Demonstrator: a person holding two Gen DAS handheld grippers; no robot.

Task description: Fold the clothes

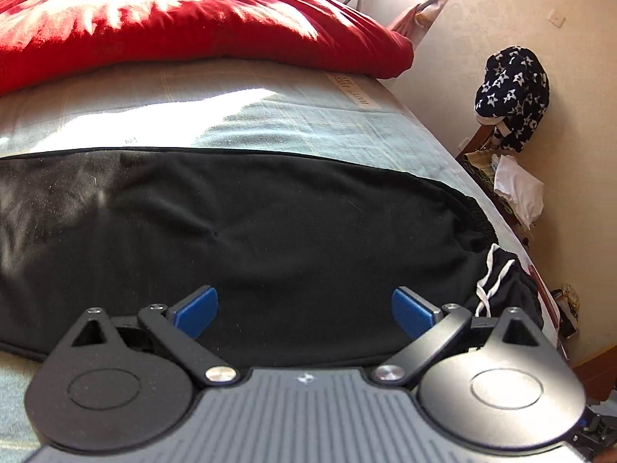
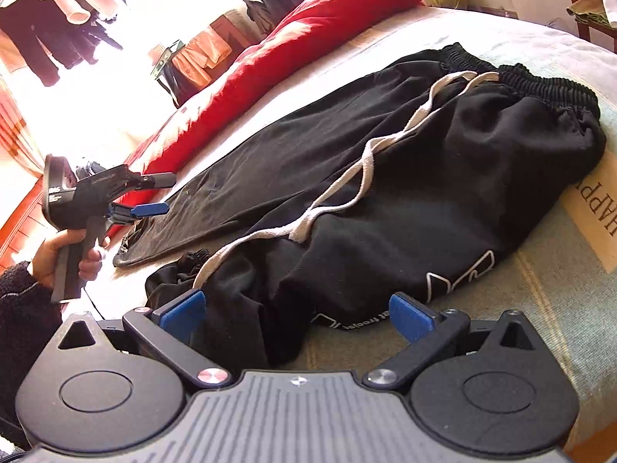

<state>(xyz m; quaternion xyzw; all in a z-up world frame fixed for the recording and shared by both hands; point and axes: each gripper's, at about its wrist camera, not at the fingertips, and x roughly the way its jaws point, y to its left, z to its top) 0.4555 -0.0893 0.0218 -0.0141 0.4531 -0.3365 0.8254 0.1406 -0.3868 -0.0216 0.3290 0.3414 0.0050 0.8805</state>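
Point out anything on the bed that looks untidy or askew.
The black trousers lie unevenly: one leg is flat, while the near leg is bunched and rumpled by the right tongs. The white drawstring trails loose across the fabric. Nothing looks damaged.

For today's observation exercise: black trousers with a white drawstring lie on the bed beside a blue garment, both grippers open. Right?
One error: the garment beside the black trousers is red, as the right wrist view shows. White drawstring, left gripper and right gripper open: correct.

We held both grippers wide open: left gripper [image 2: 164, 194] at mid-left of the right view, right gripper [image 2: 297, 318] at bottom centre.
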